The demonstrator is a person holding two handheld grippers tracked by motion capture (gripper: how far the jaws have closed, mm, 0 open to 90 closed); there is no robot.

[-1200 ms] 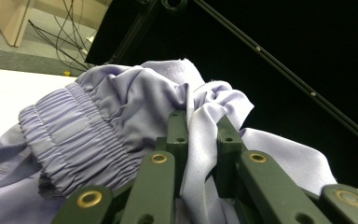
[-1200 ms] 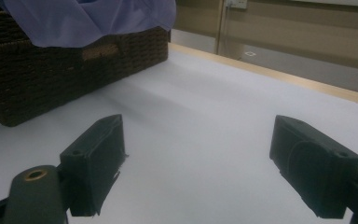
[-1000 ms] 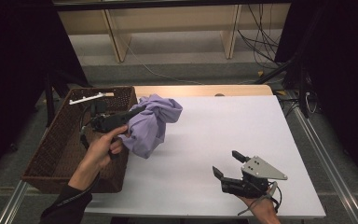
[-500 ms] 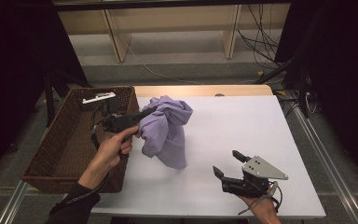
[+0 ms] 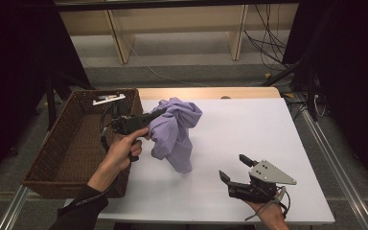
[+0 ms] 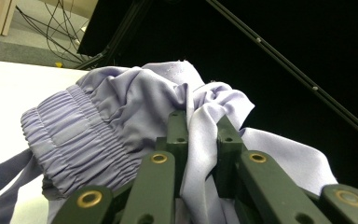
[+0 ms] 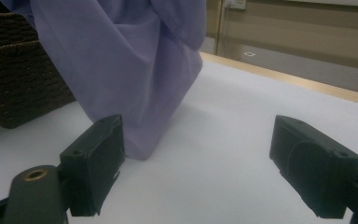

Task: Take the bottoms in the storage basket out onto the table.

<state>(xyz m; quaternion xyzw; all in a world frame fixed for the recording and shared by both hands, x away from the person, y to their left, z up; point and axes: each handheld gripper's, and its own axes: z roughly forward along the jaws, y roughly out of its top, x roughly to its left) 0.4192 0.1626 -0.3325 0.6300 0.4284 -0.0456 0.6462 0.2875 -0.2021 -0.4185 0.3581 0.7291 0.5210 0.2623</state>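
A lilac garment (image 5: 175, 130) with an elastic waistband (image 6: 74, 140) hangs above the white table (image 5: 239, 129), its lowest fold touching the tabletop. My left gripper (image 5: 159, 113) is shut on a bunch of its cloth (image 6: 200, 140) near the top, held up by a hand beside the basket. My right gripper (image 5: 235, 167) rests near the table's front right edge, jaws open with nothing between them. In the right gripper view the garment (image 7: 121, 70) hangs just beyond the open gripper (image 7: 196, 158).
A dark wicker basket (image 5: 72, 143) stands at the table's left side with a small white object (image 5: 108, 99) on its far rim. Wooden shelving and cables lie on the floor beyond the table.
The left gripper has carried the garment out from the basket's edge, rightward over the table; the cloth now hangs longer and reaches the tabletop. The right gripper has stayed put.
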